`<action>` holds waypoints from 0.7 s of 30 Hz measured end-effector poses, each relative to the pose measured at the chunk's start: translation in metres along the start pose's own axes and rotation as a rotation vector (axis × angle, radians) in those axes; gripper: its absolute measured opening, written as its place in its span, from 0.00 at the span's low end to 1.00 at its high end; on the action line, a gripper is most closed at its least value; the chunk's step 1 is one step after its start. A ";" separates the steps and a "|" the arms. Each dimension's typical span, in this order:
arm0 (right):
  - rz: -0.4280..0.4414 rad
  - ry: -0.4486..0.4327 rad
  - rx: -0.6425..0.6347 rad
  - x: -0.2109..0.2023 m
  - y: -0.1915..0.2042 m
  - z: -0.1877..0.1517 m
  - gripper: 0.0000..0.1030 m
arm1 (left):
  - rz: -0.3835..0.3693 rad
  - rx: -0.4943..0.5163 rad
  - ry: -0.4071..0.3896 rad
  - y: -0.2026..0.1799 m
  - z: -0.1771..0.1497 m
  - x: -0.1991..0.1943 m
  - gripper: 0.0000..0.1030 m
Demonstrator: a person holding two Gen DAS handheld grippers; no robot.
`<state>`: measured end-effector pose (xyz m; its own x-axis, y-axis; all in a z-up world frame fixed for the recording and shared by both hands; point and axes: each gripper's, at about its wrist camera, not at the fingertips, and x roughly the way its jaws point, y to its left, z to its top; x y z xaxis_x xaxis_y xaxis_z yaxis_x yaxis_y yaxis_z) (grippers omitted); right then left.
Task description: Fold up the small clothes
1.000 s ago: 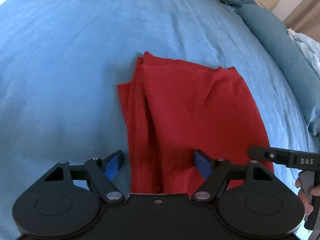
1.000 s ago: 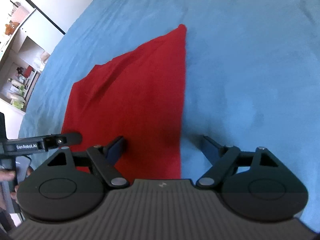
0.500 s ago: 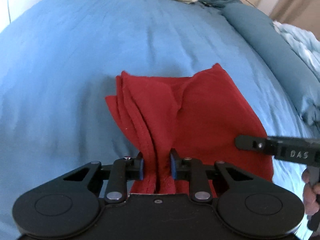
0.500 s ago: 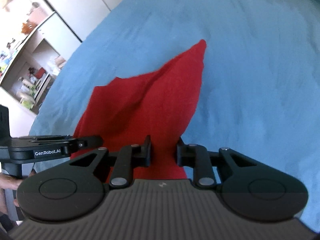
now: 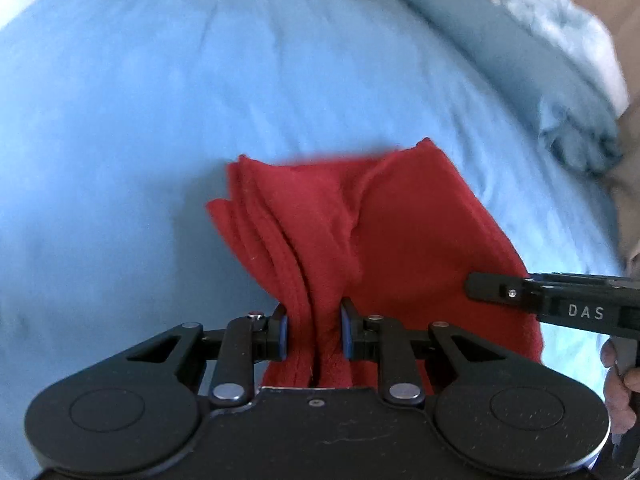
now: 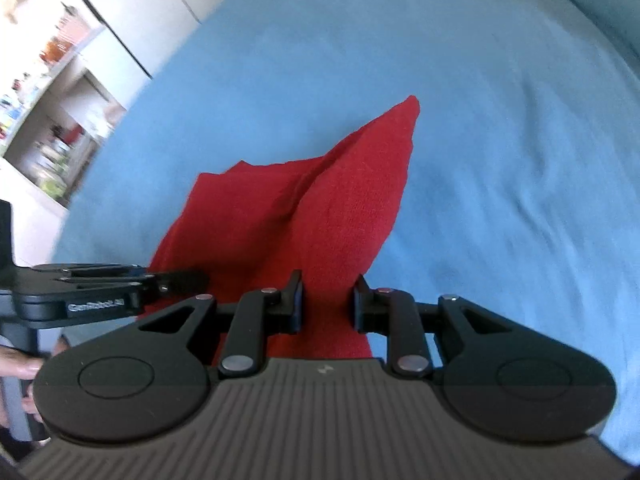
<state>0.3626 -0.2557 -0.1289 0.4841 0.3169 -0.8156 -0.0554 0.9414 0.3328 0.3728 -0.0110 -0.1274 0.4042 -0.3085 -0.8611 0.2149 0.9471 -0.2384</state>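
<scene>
Blue bedding [image 5: 200, 100] is covering the whole bed, and the red garment [image 5: 400, 220] is lying near the middle of it, its far edge resting on the sheet while its near edge is rising off the surface. Beyond the red garment, a rolled teal blanket [image 5: 500, 52] is running along the far right edge of the bed, with a pale blue crumpled cloth [image 5: 560, 20] lying past it. Off the bed on the red garment's other side, seen from the right wrist view, white cupboards and open shelves [image 6: 60, 120] are standing blurred.

The left gripper [image 5: 313, 332] is clenching a bunched, pleated part of the red garment's near edge between its blue-padded fingers [image 5: 282, 334], the layered hems showing just above them. The right gripper [image 6: 327, 305] is likewise clamping the red garment [image 6: 320, 208] at its near edge, the cloth pulling into a ridge that is running up to a pointed far corner. Each gripper is showing at the side of the other's view, level with the garment's near edge.
</scene>
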 end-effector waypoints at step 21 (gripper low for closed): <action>-0.133 -0.145 -0.086 0.007 -0.038 -0.025 0.91 | 0.287 0.056 -0.178 0.021 -0.043 -0.002 0.83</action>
<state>0.3461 -0.2863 -0.1587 0.6127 0.1748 -0.7707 -0.0540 0.9822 0.1797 0.3385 0.0132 -0.1502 0.6031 -0.0456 -0.7963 0.1164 0.9927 0.0314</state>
